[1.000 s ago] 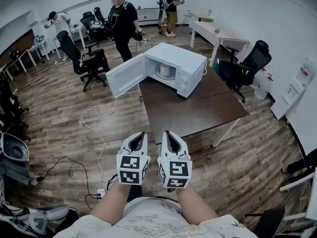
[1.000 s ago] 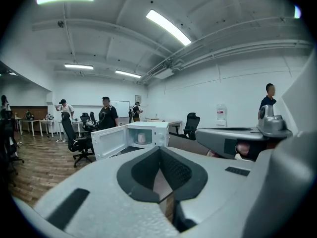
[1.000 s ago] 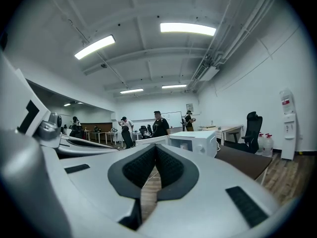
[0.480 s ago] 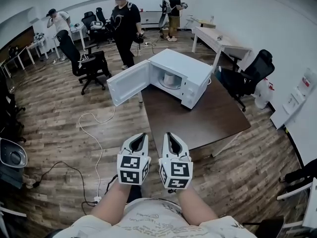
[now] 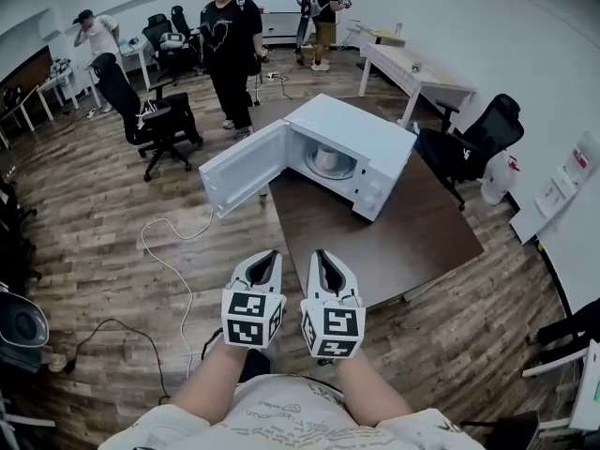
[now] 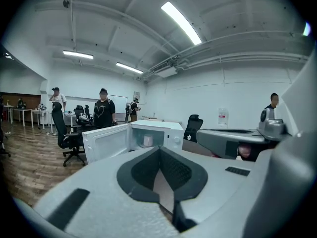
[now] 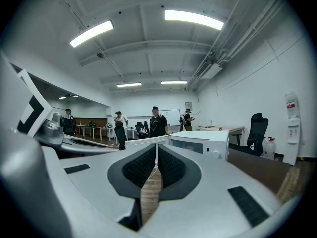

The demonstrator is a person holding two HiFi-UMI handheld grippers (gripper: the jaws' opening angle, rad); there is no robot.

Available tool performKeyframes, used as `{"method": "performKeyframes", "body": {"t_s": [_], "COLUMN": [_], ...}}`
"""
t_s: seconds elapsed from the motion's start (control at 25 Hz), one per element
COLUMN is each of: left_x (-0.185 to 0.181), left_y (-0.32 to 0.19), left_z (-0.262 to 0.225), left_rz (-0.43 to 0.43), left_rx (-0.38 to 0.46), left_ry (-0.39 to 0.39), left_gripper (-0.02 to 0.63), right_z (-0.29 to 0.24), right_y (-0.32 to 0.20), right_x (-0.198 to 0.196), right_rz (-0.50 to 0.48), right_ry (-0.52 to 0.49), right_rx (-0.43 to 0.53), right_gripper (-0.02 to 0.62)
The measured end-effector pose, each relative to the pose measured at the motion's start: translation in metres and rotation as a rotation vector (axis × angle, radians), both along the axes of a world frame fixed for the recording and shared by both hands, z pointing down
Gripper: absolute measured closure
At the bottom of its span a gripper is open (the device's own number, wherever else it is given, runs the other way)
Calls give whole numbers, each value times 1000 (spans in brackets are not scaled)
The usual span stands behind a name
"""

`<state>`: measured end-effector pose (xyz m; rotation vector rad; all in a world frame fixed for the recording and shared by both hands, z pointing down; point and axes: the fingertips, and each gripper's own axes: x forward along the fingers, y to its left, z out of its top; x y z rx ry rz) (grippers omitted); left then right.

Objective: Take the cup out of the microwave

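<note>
A white microwave (image 5: 361,139) stands on the dark brown table (image 5: 412,237) with its door (image 5: 242,169) swung wide open to the left. Inside it sits a pale cup (image 5: 327,160), upright on the turntable. The cup (image 6: 147,141) also shows small in the left gripper view, within the open microwave (image 6: 166,132). My left gripper (image 5: 269,253) and right gripper (image 5: 316,252) are held side by side near my body, well short of the table's near edge. Both are shut with nothing between the pads. The right gripper view shows the microwave (image 7: 205,142) from its closed side; the cup is hidden there.
Three people stand at the back of the room among black office chairs (image 5: 155,120). A white cable (image 5: 173,270) trails over the wooden floor at left. Another chair (image 5: 478,139) and a light table (image 5: 412,68) stand beyond the dark table on the right.
The microwave and table have come closer and lower in the head view. Both grippers keep the same shut pose in front of my body.
</note>
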<state>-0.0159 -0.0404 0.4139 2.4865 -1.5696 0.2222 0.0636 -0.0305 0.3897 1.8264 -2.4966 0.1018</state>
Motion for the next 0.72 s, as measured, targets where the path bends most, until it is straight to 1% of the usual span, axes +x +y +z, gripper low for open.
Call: {"method": "performKeyframes", "body": {"t_s": [0.24, 0.52, 0.72], "left_x": [-27, -56, -70], "left_y": [-62, -122, -157], "left_z": [-5, -9, -10], "left_rz": [44, 102, 152], "left_rx": [-1, 1, -6], "left_ry": [-8, -4, 6], "left_gripper": [592, 592, 592], "right_z": [-5, -11, -6], "right_y": [-57, -118, -152], "right_x": [-30, -62, -70], "right_rz": [32, 72, 124], "right_ry": [17, 9, -11], "right_rx": [11, 13, -7], "right_gripper": [580, 580, 580]}}
